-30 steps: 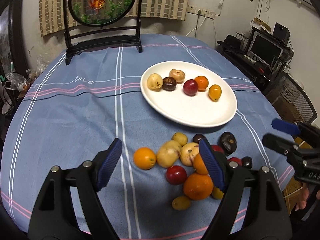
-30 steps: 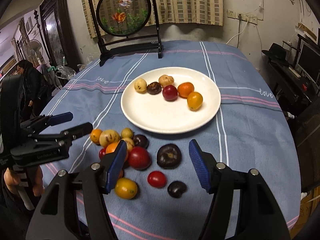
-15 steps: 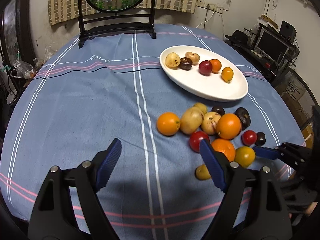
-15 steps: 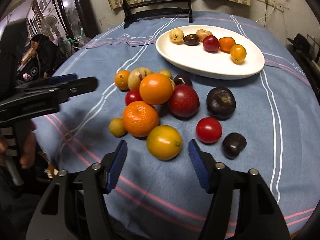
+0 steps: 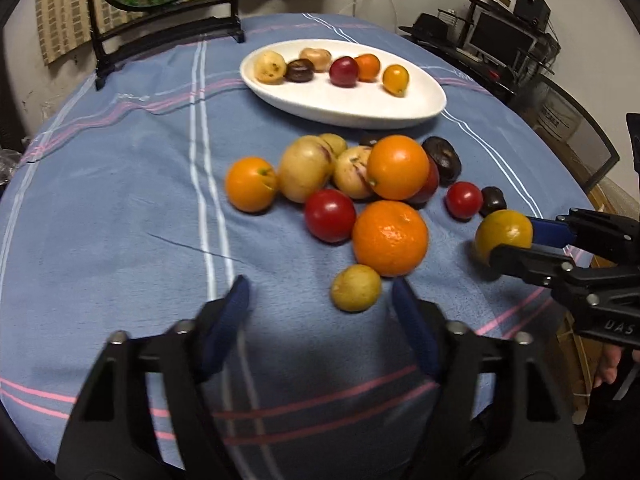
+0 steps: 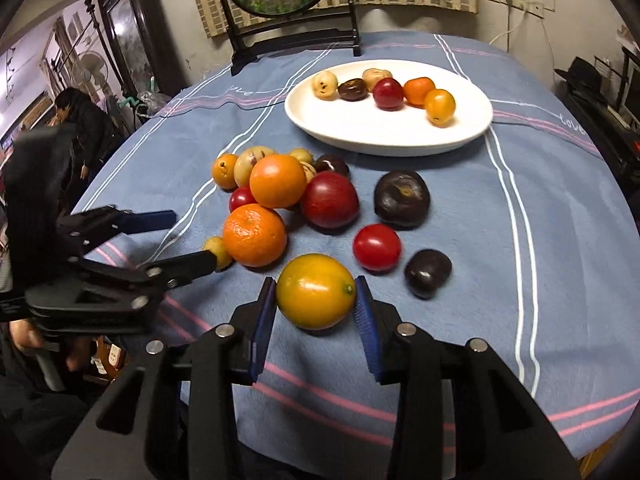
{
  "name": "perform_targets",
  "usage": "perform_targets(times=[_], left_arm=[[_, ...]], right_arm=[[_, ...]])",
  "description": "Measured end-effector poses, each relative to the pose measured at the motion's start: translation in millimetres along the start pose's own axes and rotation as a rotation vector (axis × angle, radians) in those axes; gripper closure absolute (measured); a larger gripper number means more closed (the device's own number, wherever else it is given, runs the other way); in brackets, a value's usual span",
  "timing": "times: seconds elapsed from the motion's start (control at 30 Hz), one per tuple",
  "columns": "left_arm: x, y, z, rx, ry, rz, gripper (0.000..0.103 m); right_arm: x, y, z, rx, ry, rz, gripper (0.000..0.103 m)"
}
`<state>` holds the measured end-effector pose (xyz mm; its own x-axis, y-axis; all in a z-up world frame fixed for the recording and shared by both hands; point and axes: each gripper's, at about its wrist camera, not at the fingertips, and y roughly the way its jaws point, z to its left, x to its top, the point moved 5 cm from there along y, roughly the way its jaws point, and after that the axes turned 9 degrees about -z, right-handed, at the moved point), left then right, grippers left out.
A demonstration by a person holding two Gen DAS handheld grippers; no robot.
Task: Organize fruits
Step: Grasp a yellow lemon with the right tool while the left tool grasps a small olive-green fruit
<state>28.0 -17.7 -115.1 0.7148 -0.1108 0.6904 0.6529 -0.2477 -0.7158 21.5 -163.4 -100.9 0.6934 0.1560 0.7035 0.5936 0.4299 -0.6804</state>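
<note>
Gripping the yellow-orange fruit [image 6: 315,290] between its blue fingers [image 6: 262,320], your right gripper [image 6: 316,312] holds it low over the counter [image 6: 560,240], near the loose pile. Your left gripper [image 5: 320,320] hangs spread wide, holding nothing, just short of a small yellow fruit [image 5: 355,288]. Five fruits sit on the white plate [image 6: 384,136].

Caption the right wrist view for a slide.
Right gripper brackets a yellow-orange fruit on the blue tablecloth, loose fruit and a white plate beyond.
</note>
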Motion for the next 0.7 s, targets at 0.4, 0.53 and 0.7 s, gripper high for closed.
perform_targets(times=[0.4,0.53,0.7], left_arm=[[-6,11,-16,-0.103,-0.006,-0.019,0.076],[-8,0,-14,-0.094,-0.022,-0.04,0.076],[2,-21,-12,-0.084,-0.018,-0.092,0.076]], right_arm=[[0,-4,-2,0.009,0.026,-0.006,0.063],[2,-8,-1,0.005,0.022,-0.017,0.063],[5,-11,-3,-0.005,0.021,-0.027,0.063]])
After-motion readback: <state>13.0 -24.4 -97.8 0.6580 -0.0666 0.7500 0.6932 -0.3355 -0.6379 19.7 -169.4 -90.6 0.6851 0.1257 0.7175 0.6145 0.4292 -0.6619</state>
